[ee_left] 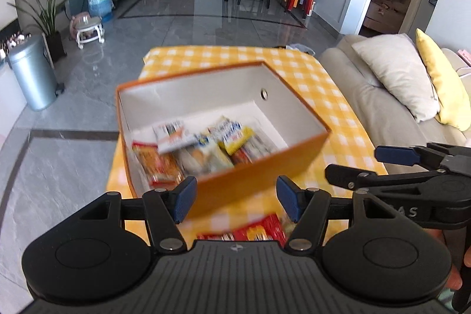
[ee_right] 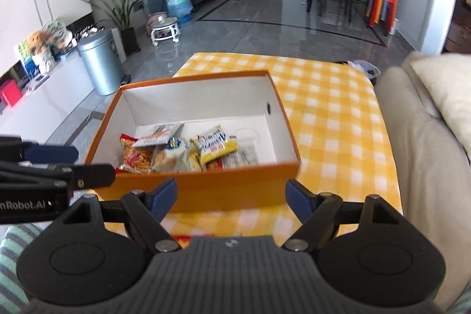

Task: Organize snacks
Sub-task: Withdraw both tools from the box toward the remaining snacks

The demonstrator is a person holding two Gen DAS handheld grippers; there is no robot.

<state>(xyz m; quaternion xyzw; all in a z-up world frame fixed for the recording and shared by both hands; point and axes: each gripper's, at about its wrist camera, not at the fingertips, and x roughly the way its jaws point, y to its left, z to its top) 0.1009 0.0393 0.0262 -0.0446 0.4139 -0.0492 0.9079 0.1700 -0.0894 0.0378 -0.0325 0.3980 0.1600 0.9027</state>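
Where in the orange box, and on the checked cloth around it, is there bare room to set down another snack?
Free: the orange box's white floor toward its far wall, and the checked cloth between the box and the sofa. Crowded: the box's near end, piled with snack packets.

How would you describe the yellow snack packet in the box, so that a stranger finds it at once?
Start from the yellow checked tablecloth and find the open orange box with white inner walls that stands on it. Several snack packets lie at the near end of the box. The yellow snack packet lies on top, near the middle; it alone has a bright yellow border with blue print on a white panel, while its neighbours are orange-red, white or pale.
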